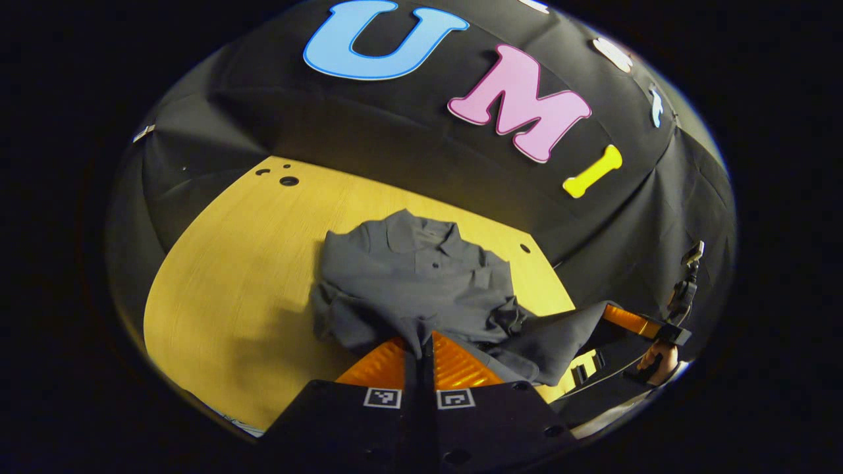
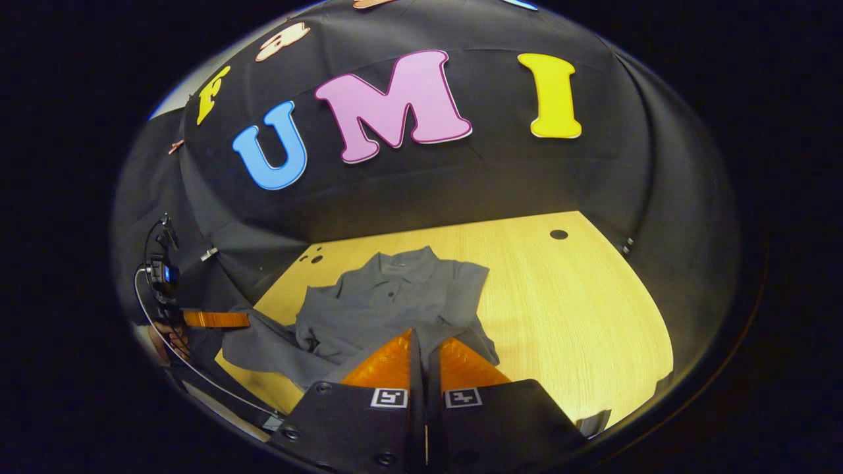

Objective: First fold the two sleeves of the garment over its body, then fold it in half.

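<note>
While both pairs of tongs stand pressed together on the hem of the soft grey polo shirt (image 1: 415, 276), the left tongs (image 1: 425, 349) and right tongs (image 2: 421, 345) each pinch a bottom corner. The shirt lies collar away from them on the yellow wooden surface (image 1: 237, 276), sleeves tucked over the body. It looks light and limp and should sag between grips, so holding both corners seems best.
</note>
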